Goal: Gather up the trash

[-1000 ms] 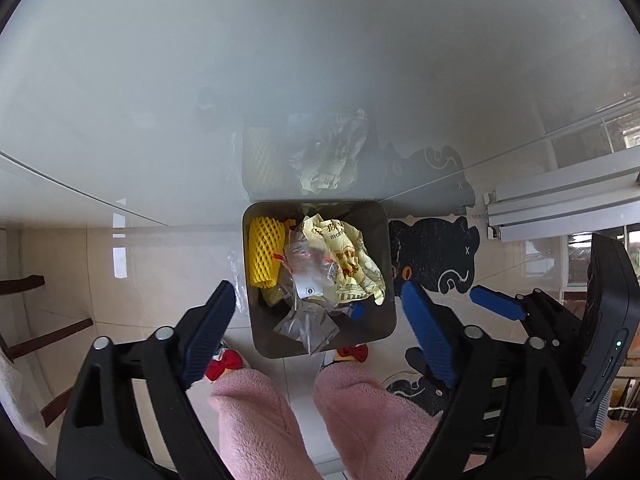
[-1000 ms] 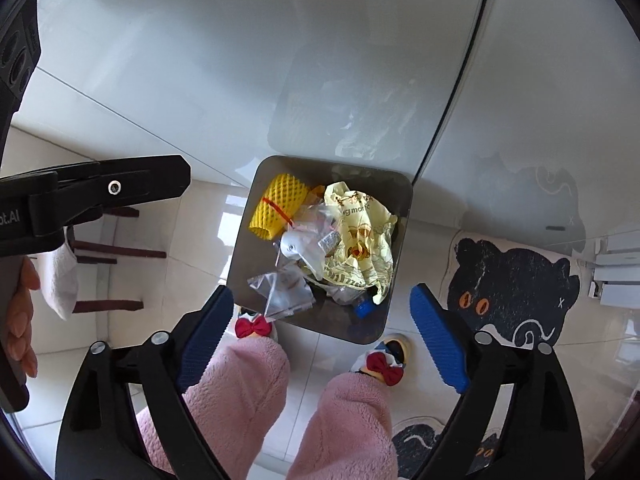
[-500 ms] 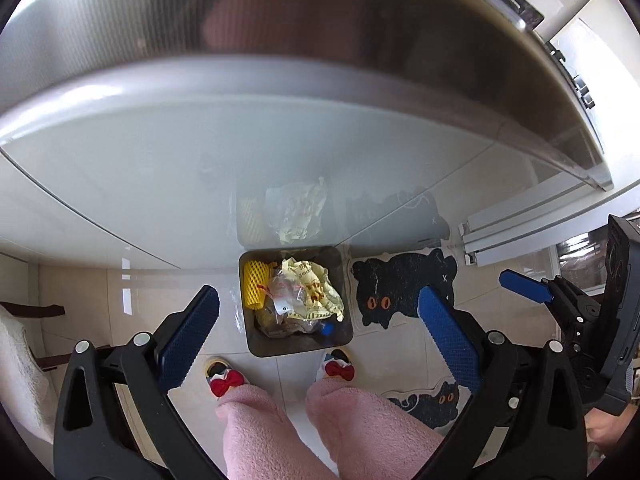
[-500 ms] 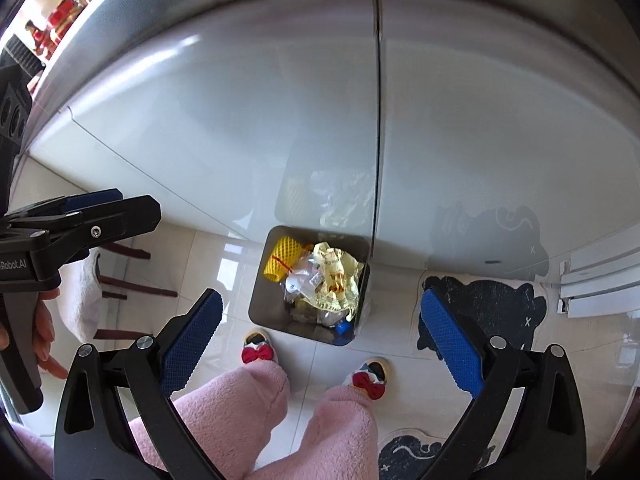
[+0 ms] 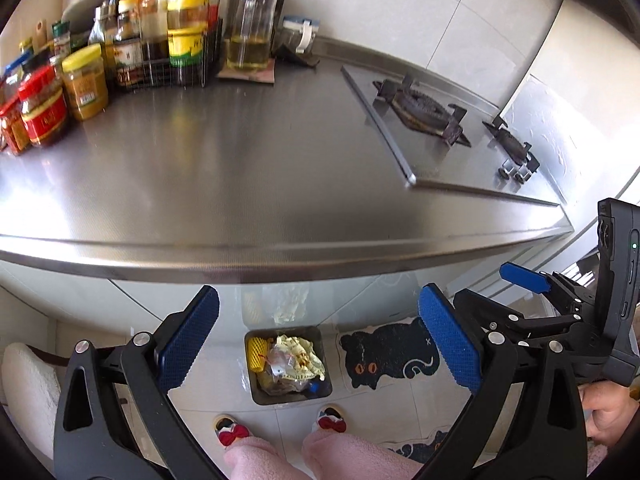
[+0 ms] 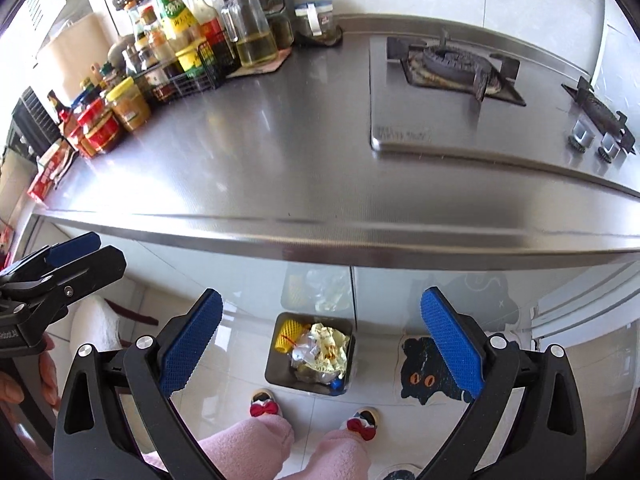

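A dark square trash bin (image 5: 256, 392) stands on the floor against the cabinet, below the counter edge. It holds a yellow foam net (image 5: 256, 355), crumpled yellow paper (image 5: 300, 356) and clear plastic. It also shows in the right wrist view (image 6: 276, 376). My left gripper (image 5: 318, 340) is open and empty, high above the bin. My right gripper (image 6: 320, 340) is open and empty, also high above the bin. The right gripper shows at the right of the left wrist view (image 5: 532, 284); the left gripper shows at the left of the right wrist view (image 6: 60, 260).
A steel counter (image 5: 240, 168) fills the upper view. Jars and bottles (image 5: 120, 52) crowd its back left; a gas hob (image 5: 440, 120) sits at the right. A black cat mat (image 5: 384, 356) lies right of the bin. Pink-clad legs and slippers (image 5: 280, 436) stand before the bin.
Both grippers have risen well away from the bin and tilted up, so the counter top has come into view. Both stay open and empty.
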A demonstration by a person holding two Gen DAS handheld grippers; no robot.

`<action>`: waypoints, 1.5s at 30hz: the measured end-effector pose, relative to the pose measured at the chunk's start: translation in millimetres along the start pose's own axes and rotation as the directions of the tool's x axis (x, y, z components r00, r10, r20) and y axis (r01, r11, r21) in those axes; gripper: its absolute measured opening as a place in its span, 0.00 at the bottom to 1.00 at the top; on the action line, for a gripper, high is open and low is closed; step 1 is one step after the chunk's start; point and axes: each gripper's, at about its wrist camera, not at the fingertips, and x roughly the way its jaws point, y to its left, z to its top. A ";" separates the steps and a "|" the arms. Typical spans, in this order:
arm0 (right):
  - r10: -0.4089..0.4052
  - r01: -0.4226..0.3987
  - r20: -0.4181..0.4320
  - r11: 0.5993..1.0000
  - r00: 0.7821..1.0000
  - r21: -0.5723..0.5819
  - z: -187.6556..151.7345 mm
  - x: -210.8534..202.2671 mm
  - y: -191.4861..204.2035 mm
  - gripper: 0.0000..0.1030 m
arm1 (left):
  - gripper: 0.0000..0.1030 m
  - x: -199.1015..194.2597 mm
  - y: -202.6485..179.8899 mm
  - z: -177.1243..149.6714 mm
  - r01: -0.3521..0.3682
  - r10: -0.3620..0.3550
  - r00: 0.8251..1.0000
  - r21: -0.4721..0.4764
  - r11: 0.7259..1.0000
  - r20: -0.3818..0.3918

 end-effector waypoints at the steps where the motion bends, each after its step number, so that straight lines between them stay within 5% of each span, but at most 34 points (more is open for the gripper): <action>1: -0.001 0.001 0.013 1.000 1.000 0.011 4.5 -7.7 1.1 0.97 | 0.92 -10.1 -2.6 5.5 -0.011 0.011 1.000 0.005 1.000 0.025; 8: -0.016 0.010 0.097 0.998 0.995 0.058 24.5 -60.7 7.2 0.97 | 0.92 -71.6 -18.6 36.2 -0.061 0.051 0.986 0.059 0.996 0.161; 22: -0.030 0.027 0.236 0.999 0.971 0.017 49.1 -140.4 32.3 0.97 | 0.92 -135.1 -13.7 52.3 -0.144 0.130 0.955 0.034 0.989 0.267; 45: 0.007 -0.011 0.241 1.000 0.970 0.018 57.4 -163.2 43.1 0.97 | 0.92 -157.8 -12.3 61.3 -0.169 0.165 0.936 -0.013 0.986 0.310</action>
